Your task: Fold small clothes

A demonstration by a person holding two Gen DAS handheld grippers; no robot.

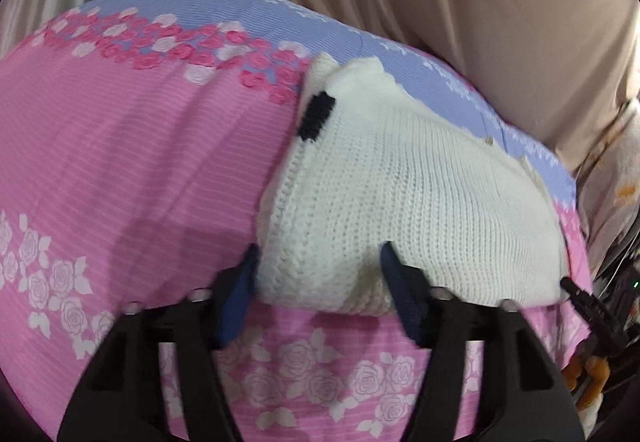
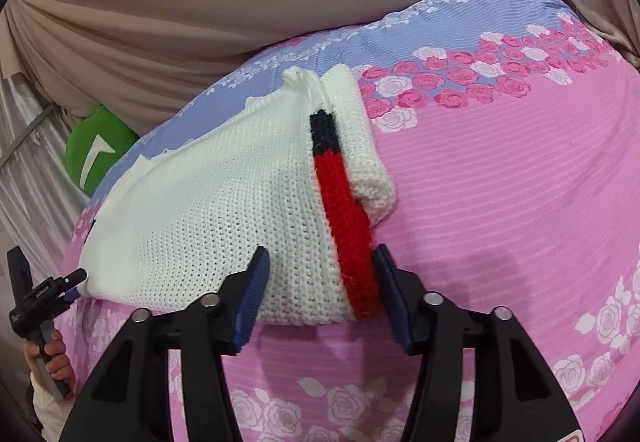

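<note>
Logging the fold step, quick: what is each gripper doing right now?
Left gripper: closed on the near edge of the white knitted garment.
Right gripper: closed on the same garment's near edge, beside its red stripe.

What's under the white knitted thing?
The white knitted garment lies on a pink and lilac sheet with roses. Whatever the sheet covers, and the sheet directly beneath the garment, stays hidden.

Both wrist views look down, close, sharing the white knit [image 1: 400,193] [image 2: 224,209].
</note>
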